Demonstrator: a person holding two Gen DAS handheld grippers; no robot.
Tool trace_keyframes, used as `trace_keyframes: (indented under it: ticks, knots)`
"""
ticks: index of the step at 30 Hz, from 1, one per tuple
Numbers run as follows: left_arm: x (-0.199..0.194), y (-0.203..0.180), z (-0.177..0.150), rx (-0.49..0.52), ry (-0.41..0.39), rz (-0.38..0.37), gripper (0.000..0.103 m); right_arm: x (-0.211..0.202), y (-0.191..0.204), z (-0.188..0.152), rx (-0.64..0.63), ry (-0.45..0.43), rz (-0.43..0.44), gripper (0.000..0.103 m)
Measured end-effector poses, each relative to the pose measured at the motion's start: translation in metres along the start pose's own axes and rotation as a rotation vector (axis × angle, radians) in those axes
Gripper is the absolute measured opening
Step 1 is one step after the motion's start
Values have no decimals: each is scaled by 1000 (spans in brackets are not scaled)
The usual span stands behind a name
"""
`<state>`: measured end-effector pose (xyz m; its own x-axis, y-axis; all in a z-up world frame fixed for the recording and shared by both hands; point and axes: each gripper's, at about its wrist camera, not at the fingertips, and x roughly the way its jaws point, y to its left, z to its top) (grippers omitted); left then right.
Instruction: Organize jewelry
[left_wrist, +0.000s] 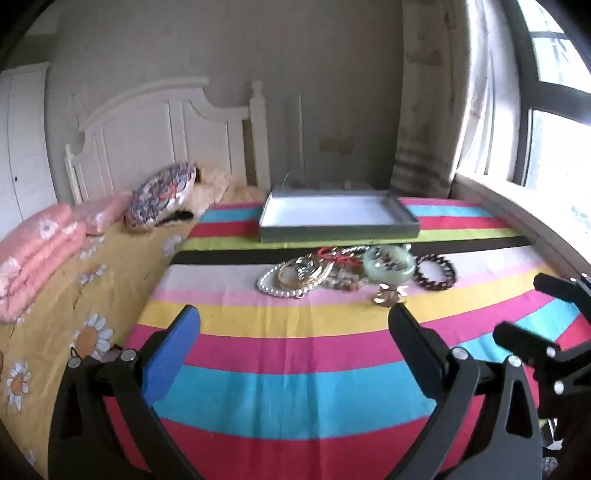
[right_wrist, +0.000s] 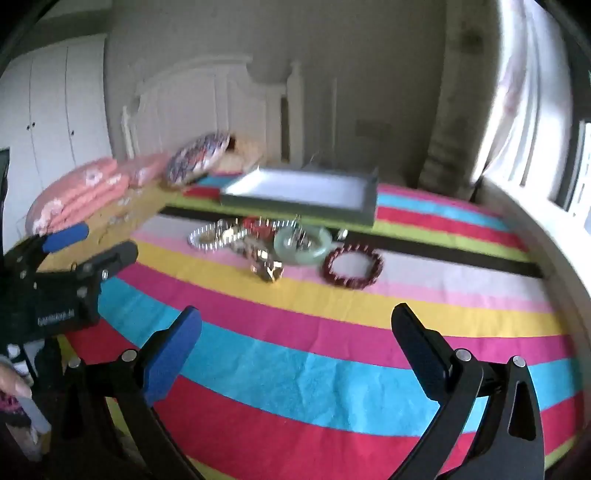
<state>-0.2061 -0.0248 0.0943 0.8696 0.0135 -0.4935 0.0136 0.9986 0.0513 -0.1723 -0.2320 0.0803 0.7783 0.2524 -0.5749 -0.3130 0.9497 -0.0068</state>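
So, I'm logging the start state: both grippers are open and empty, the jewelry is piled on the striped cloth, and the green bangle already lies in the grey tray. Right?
One slip: the green bangle is not in the grey tray. The left wrist view shows it on the striped cloth with the other jewelry, in front of the tray. The rest stands.

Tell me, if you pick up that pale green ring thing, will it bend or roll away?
The green bangle looks thick, smooth and glassy, so it is probably stiff and would not bend. That shine suggests it could slip between the pads. It rests partly on other bracelets, so lifting it may drag them. Being round, it might roll if set on edge; a hard drop could crack it.
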Motion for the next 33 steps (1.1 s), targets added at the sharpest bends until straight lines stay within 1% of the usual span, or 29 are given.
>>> trace_keyframes:
  ticks: [3,5,7,11,13,33]
  knots:
    - [-15,-2,-4,-1,-23,-10,101,-16,2,-3,10,-42,-14,99]
    - [-17,-4,-6,19,-31,0,101,-20,1,-6,16,-52,-20,99]
    - [-17,-10,-8,37,-31,8,101,-19,-3,-7,32,-42,-20,99]
    - [-11,-11,-10,33,-18,-4,101,-20,-1,-7,50,-29,-24,99]
    - [-10,-12,-10,40,-21,2,101,-19,-4,-6,53,-30,-17,99]
    - [-10,-13,-15,47,-32,-1,101,-23,-3,-4,47,-36,-26,99]
